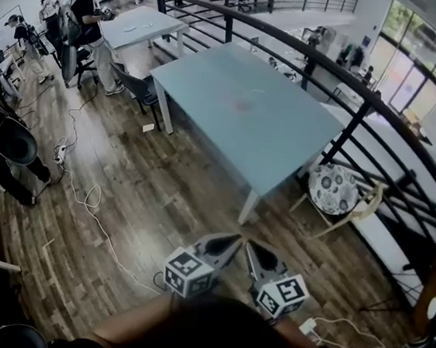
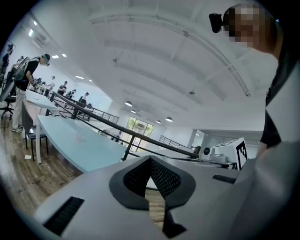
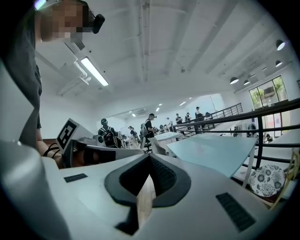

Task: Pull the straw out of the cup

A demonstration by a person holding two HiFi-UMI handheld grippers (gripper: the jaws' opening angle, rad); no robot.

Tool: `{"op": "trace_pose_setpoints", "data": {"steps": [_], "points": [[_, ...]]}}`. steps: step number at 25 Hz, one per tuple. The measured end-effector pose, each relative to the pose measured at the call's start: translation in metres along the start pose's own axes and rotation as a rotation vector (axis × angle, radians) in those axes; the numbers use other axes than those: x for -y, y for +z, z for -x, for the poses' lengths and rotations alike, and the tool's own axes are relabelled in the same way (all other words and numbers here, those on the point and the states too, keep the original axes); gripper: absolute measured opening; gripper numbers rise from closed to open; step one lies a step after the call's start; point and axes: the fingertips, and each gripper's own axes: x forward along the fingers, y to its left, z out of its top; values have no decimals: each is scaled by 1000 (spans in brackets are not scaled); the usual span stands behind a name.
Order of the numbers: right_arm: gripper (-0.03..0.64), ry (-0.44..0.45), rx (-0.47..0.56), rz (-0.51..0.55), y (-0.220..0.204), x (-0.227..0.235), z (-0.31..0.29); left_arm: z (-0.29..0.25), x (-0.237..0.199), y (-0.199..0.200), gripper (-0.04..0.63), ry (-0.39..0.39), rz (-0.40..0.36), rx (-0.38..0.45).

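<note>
The pale blue table (image 1: 271, 136) stands ahead of me across the wooden floor. A faint small shape (image 1: 250, 98) sits near the middle of its top, too small to tell whether it is the cup with the straw. Both grippers hang close to my body over the floor, well short of the table. In the head view my left gripper (image 1: 235, 239) and right gripper (image 1: 249, 245) sit side by side, tips pointing at the table. My left gripper (image 2: 150, 159) and my right gripper (image 3: 149, 157) are each shut with nothing held.
A black curved railing (image 1: 358, 92) runs behind and right of the table. A chair with a patterned cushion (image 1: 333, 189) stands at the table's right corner. White cables (image 1: 92, 208) trail over the floor at left. Several people (image 1: 87, 14) work at desks far left.
</note>
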Motion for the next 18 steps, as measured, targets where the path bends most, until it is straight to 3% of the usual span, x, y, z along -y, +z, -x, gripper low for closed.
{"op": "trace_pose_setpoints", "data": {"steps": [7,18], "points": [[11,-18,9,-12,2,-13,-46,17,-41,10,11,-29,-3,-17],[11,2,-19,-28,-3,-21,-84,32,-82,10,11,-2,38,-8]]}}
